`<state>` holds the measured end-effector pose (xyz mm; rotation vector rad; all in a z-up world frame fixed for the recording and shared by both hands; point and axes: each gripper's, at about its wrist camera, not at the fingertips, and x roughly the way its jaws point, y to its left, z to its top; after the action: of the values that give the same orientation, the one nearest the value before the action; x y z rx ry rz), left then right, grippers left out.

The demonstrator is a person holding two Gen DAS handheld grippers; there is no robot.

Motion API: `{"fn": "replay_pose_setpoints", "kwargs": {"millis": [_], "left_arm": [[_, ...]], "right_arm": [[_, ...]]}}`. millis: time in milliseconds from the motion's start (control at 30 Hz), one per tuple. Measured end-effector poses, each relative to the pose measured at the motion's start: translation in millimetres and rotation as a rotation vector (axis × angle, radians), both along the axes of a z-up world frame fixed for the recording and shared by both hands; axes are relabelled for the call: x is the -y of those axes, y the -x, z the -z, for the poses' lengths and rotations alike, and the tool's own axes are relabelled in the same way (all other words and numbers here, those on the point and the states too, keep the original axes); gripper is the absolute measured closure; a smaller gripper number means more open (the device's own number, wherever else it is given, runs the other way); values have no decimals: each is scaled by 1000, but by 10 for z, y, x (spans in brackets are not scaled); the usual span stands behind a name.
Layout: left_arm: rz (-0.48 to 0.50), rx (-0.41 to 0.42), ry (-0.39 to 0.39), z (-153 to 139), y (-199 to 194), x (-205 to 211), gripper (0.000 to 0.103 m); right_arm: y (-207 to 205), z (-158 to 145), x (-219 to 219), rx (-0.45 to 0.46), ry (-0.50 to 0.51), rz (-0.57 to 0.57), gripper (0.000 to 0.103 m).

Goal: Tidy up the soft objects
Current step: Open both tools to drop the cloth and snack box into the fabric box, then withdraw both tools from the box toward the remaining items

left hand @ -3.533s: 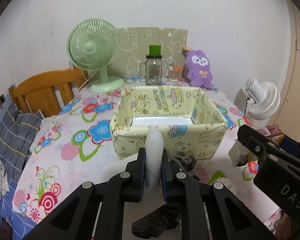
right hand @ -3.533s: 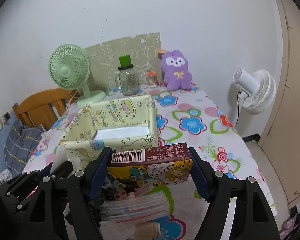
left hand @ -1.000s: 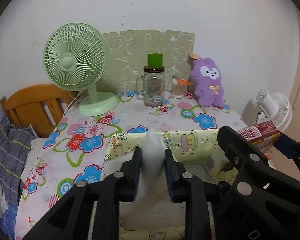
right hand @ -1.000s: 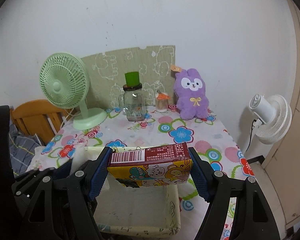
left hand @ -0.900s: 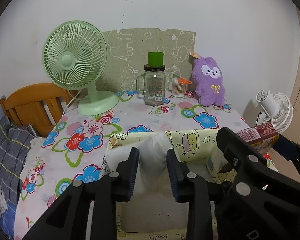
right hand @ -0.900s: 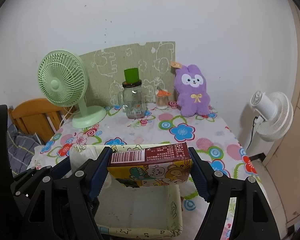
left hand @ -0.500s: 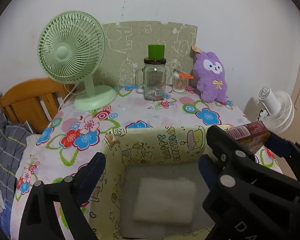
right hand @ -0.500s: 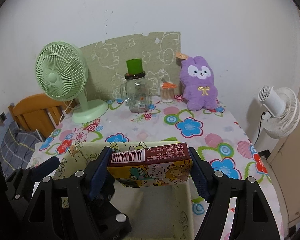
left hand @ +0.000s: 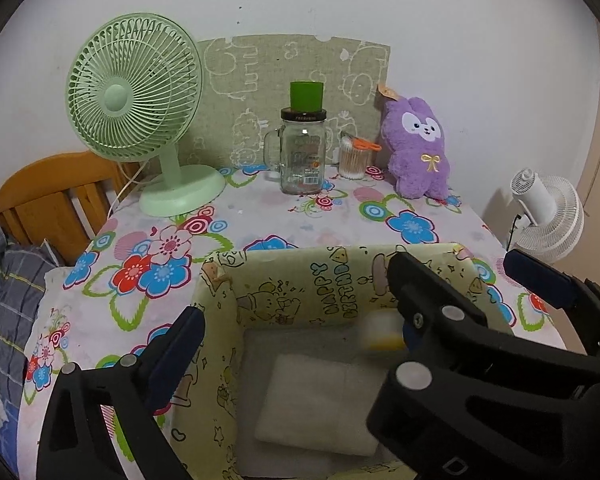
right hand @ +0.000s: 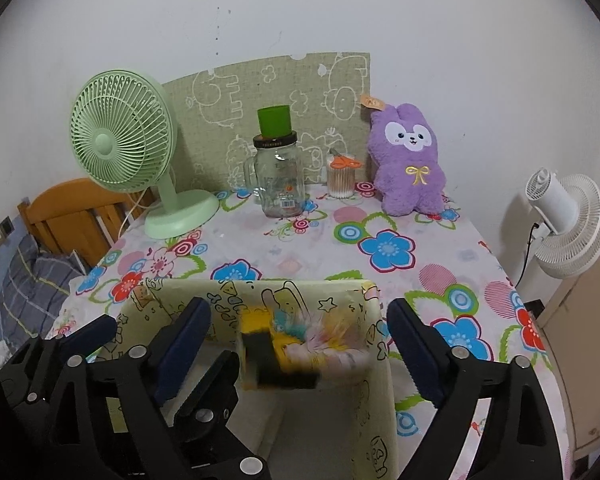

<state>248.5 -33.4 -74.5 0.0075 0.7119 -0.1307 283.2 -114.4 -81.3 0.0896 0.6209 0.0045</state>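
Grippers: left gripper (left hand: 300, 328) and right gripper (right hand: 300, 330) both opening wide over yellow cartoon bin (left hand: 220, 280), clamping nothing. White folded pad (left hand: 320, 404) lying flat on bin floor, toward 6 o'clock; colourful snack box (right hand: 300, 348), blurred, dropping between right jaws, touching neither.

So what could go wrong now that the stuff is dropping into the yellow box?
The colourful packet is blurred between the opening pads of the right gripper, so it looks mid-fall. It might bounce off the wall of the yellow box or land crooked. Both grippers crowd the box, and the left gripper, opening too, could bump the right one when pulling back. The white pad may get squashed underneath.
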Motion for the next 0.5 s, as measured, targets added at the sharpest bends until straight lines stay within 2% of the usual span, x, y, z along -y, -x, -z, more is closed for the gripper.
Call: {"fn": "replay_pose_setpoints", "kwargs": {"millis": [500], "left_arm": [[10,54,6,-275,335,54,0]], "right_arm": [[377,-289,51,59,-9,22,9]]}}
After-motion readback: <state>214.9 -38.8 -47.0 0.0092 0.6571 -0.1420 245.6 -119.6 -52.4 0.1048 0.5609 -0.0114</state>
